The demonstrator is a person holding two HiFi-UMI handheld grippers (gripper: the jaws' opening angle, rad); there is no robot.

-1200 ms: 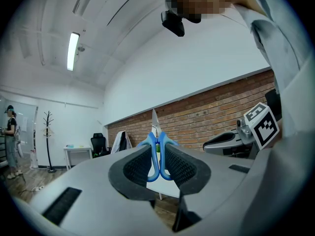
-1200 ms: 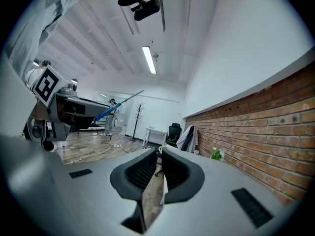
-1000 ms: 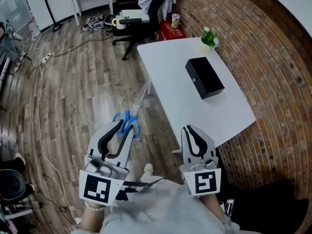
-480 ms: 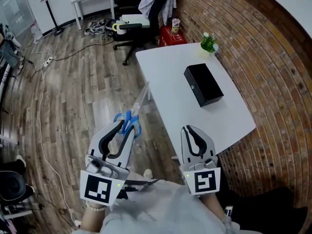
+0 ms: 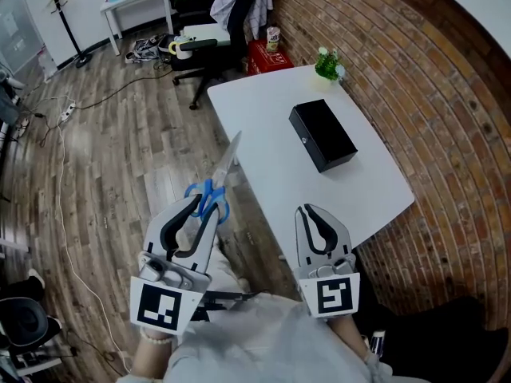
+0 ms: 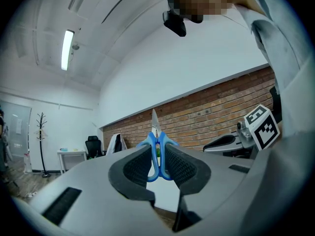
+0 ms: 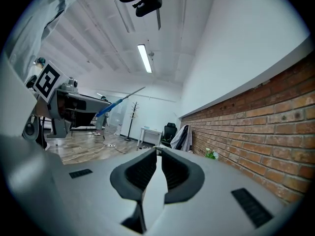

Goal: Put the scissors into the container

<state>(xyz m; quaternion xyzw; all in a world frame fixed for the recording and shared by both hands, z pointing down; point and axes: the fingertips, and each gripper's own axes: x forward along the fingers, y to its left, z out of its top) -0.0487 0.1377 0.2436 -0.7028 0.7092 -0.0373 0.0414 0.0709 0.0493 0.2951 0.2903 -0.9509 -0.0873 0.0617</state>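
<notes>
Blue-handled scissors point(image 5: 214, 191) stick out of my left gripper point(image 5: 204, 203), silver blades pointing up and away toward the white table's point(image 5: 271, 154) near left edge. In the left gripper view the scissors point(image 6: 157, 146) stand between the jaws, which are shut on the blue handles. A black rectangular container point(image 5: 322, 136) lies closed on the table, well ahead and to the right of both grippers. My right gripper point(image 5: 310, 216) hovers over the table's near corner, jaws shut with nothing between them; in the right gripper view point(image 7: 158, 154) the pads meet.
A small green plant point(image 5: 326, 62) stands at the table's far corner beside the brick wall point(image 5: 399, 70). Beyond are a black office chair point(image 5: 209, 38), a red box point(image 5: 264, 54), a small white desk point(image 5: 136, 2) and cables on the wooden floor point(image 5: 104, 158).
The view has shifted: the table and black container now sit a little further left and nearer in the head view. Both grippers keep the same pose, the left still holding the scissors.
</notes>
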